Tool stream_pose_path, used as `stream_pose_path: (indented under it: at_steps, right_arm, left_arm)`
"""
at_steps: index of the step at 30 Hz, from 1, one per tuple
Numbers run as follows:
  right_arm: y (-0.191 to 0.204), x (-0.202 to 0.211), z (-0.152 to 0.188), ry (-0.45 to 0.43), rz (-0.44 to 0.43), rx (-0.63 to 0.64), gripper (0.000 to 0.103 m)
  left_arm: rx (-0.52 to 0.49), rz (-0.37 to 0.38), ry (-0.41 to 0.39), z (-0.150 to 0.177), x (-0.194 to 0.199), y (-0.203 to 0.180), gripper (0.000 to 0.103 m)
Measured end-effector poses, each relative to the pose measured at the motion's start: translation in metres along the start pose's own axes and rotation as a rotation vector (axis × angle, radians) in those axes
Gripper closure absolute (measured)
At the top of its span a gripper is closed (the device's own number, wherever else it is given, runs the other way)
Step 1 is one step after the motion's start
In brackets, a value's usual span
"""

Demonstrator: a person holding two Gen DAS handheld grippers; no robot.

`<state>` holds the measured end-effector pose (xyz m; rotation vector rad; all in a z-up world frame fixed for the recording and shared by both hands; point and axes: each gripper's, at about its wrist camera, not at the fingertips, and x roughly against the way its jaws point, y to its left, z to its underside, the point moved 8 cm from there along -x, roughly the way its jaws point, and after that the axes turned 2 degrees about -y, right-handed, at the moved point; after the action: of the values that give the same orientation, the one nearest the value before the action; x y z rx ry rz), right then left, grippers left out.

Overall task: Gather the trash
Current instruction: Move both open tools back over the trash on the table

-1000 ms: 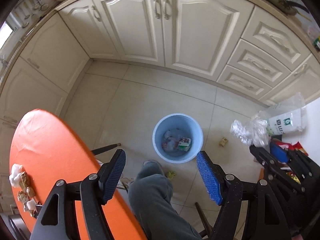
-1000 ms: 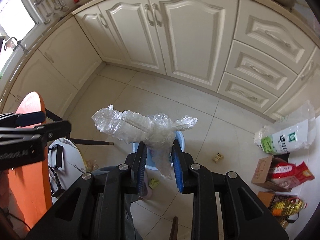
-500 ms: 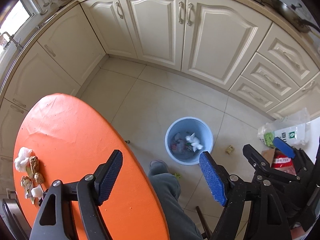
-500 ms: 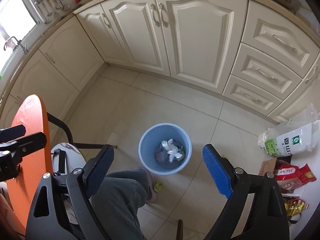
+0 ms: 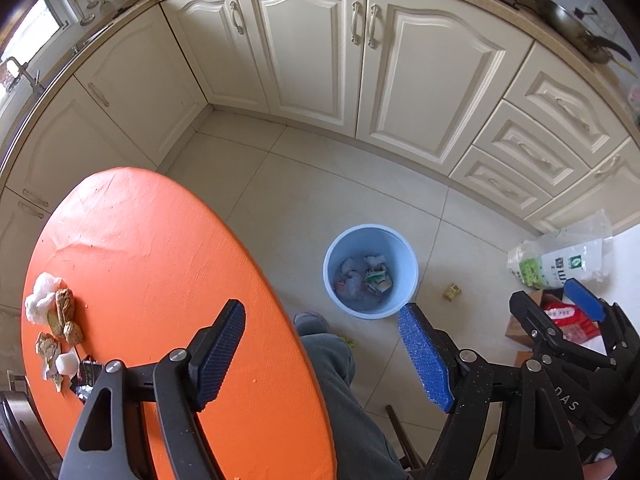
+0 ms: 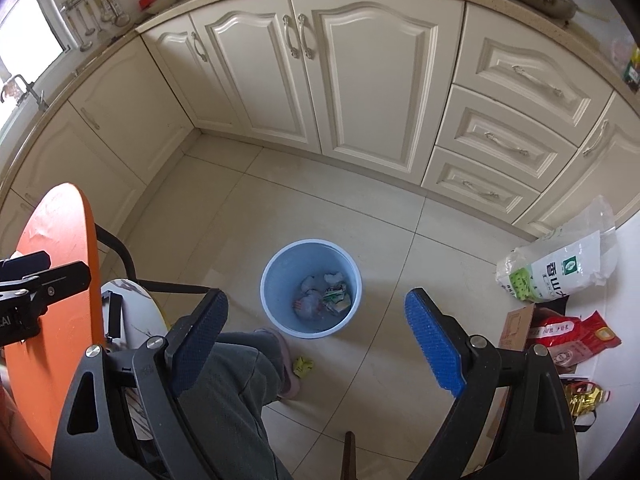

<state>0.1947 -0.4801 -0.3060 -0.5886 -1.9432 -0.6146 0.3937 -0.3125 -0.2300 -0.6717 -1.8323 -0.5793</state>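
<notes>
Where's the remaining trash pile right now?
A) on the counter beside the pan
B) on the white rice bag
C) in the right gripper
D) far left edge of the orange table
D: peanut shells, tissue and wrappers sit at the orange table's left edge; both grippers are open and empty.

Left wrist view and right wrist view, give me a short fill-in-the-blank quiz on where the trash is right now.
1. The blue bin stands on the ____.
2. The scraps not yet collected lie on the ____ table.
3. Both the left claw and the right claw are ____.
4. A yellow crumpled scrap lies on the floor beside the person's ____.

Missing words: floor; orange; open; foot
</notes>
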Motion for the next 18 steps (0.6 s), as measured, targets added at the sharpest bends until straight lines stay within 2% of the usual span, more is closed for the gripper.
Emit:
stream_pose_path:
  at_steps: [9,18]
  right_arm:
    - [0.029,0.035,0.015,-0.041,-0.008,0.049,0.011]
    - [0.095,0.064,0.037,-0.072,-0.04,0.173,0.008]
  left_arm:
    - [0.039,0.002,-0.008,0.048,0.028,0.03,0.027]
    - [0.139,-0.01,-0.031,0.098,0.059,0.085,0.027]
